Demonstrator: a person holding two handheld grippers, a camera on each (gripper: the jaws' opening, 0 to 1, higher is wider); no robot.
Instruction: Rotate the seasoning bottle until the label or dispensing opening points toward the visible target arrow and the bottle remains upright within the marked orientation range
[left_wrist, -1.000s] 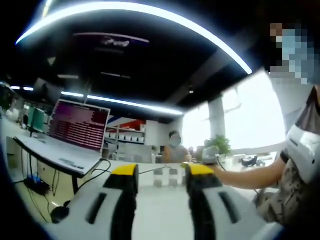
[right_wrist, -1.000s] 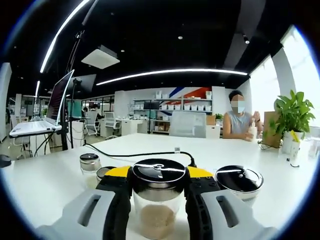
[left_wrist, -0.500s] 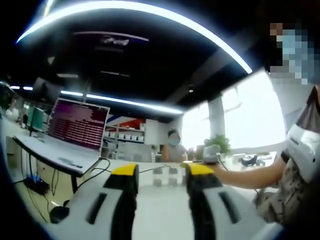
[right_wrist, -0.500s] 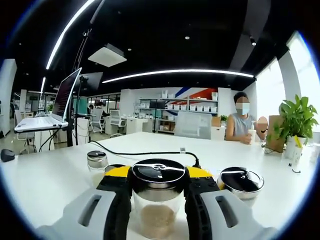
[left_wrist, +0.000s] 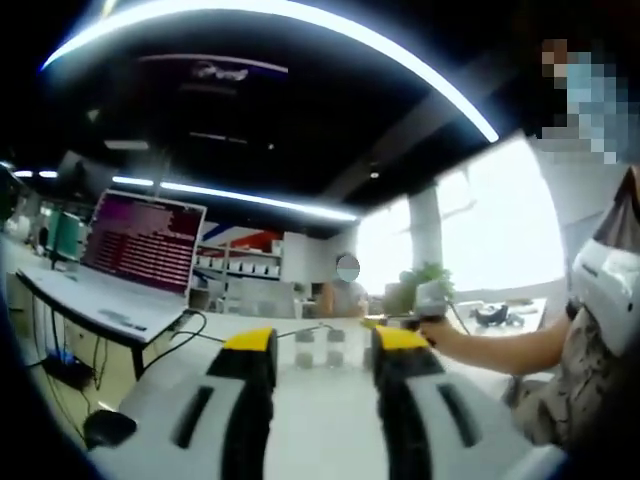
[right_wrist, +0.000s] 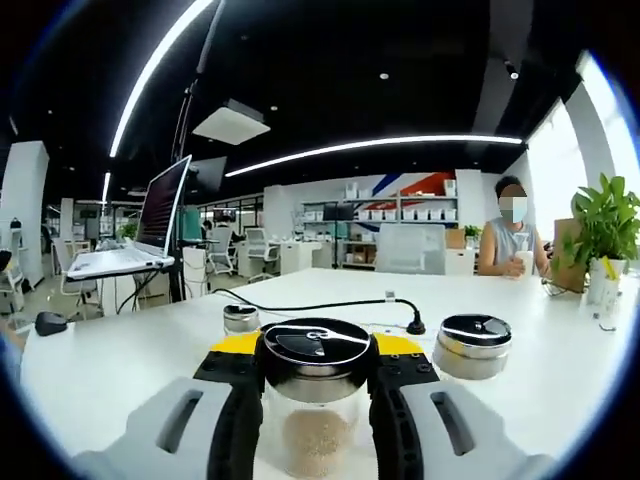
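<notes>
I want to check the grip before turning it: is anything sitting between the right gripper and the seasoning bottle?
Nothing visible does. The seasoning bottle already sits between the right gripper's jaws, which press on both of its sides. The two other jars stand farther back on the white table, apart from it.

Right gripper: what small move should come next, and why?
Probably a slight further twist, keeping the seasoning bottle upright. The right gripper is shut on it below its lid, and no target arrow is visible, so alignment can't be confirmed. The left gripper is open.

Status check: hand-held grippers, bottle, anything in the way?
Right hand-held gripper shut on seasoning bottle, upright. Left hand-held gripper open, empty. Two jars beyond, apart.
</notes>
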